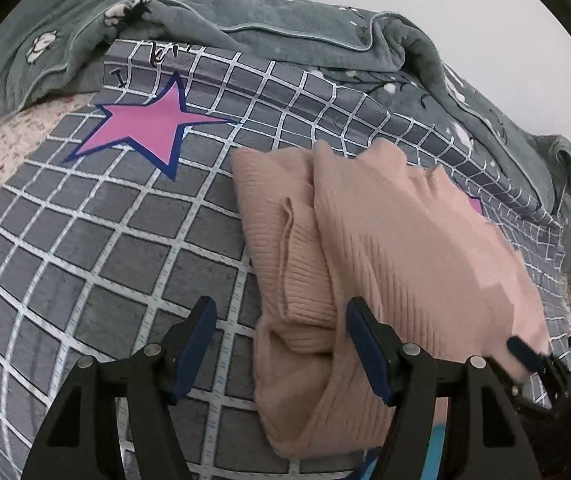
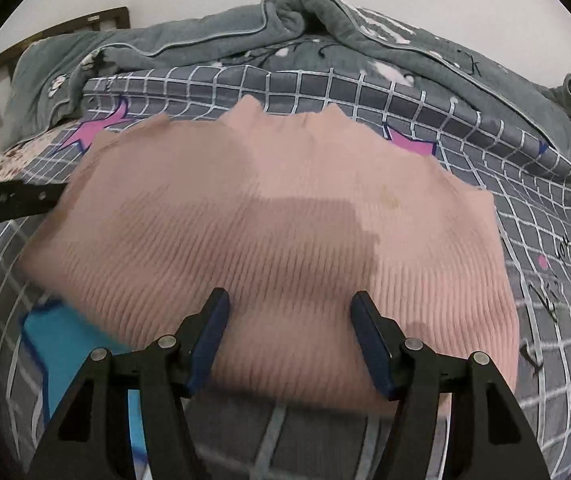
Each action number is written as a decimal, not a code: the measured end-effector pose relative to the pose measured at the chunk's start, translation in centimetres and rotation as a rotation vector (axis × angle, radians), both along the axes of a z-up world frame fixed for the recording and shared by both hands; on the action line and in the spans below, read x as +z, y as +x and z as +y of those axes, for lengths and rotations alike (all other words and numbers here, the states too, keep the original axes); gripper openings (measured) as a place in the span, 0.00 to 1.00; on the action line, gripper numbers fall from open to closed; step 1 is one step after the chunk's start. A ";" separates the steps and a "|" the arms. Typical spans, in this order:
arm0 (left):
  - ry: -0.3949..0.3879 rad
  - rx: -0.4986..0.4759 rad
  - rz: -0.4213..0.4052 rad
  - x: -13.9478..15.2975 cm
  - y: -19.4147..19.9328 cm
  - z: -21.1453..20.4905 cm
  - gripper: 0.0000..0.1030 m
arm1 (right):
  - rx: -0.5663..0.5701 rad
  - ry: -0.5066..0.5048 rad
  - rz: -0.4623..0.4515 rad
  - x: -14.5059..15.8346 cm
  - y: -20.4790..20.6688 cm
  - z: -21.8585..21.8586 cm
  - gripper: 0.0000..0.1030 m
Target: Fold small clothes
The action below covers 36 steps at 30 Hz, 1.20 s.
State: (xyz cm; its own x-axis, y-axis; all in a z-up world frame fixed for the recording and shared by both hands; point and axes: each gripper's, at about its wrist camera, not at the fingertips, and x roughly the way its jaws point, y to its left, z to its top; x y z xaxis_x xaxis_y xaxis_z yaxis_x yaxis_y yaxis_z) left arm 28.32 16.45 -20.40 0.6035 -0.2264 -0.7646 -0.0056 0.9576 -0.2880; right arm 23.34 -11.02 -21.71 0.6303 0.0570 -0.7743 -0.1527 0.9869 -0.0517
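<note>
Left side: you've got open grid sheet [image 1: 97, 248] there, flat and bare up to the pink star [image 1: 153, 124].
Centre: the pink sweater [image 2: 285, 232] fills your path, bunched in folds.
Far edge: a heaped grey quilt [image 2: 325, 28] walls it off.
Near left: the other gripper [image 2: 13, 200] juts in beside the sweater.

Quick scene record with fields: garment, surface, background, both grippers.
garment: pink ribbed knit, lying partly folded with a sleeve tucked along its left side
surface: grey grid-pattern sheet with pink stars
background: grey-green quilt bunched behind
left gripper: open, over the knit's near left edge, nothing clamped
right gripper: open, over the knit's near edge, nothing clamped
</note>
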 end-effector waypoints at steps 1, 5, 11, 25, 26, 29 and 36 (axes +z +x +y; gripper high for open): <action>-0.011 0.009 0.004 -0.1 0.0 0.1 0.64 | 0.010 -0.005 -0.002 0.0 -0.5 0.0 0.60; -0.068 0.060 -0.006 0.7 -0.1 1.2 0.64 | 0.028 0.000 0.010 0.5 -0.9 -0.2 0.60; -0.133 0.041 -0.016 2.1 0.6 1.0 0.64 | 0.053 0.067 0.011 1.5 -1.3 -1.5 0.60; -0.015 0.032 0.021 -1.0 3.6 -1.9 0.60 | -0.151 0.150 -0.154 6.0 -0.1 -12.1 0.60; -0.023 0.025 0.019 -1.0 3.6 -2.1 0.45 | -0.165 0.158 -0.148 5.9 0.0 -12.8 0.60; -0.006 0.028 0.012 -0.1 3.6 -2.7 0.23 | -0.206 0.171 -0.144 5.6 0.5 -14.4 0.60; 0.005 0.043 -0.027 5.5 2.9 -5.1 0.21 | -0.257 0.210 -0.162 6.0 0.4 -17.2 0.60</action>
State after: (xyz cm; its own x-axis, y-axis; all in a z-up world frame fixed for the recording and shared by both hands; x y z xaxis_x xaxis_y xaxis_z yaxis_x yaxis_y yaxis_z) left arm 31.26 11.40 -14.93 0.6329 -0.1961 -0.7490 -0.0392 0.9580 -0.2840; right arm 23.70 -28.27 -15.70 0.7581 0.0281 -0.6515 0.0951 0.9836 0.1530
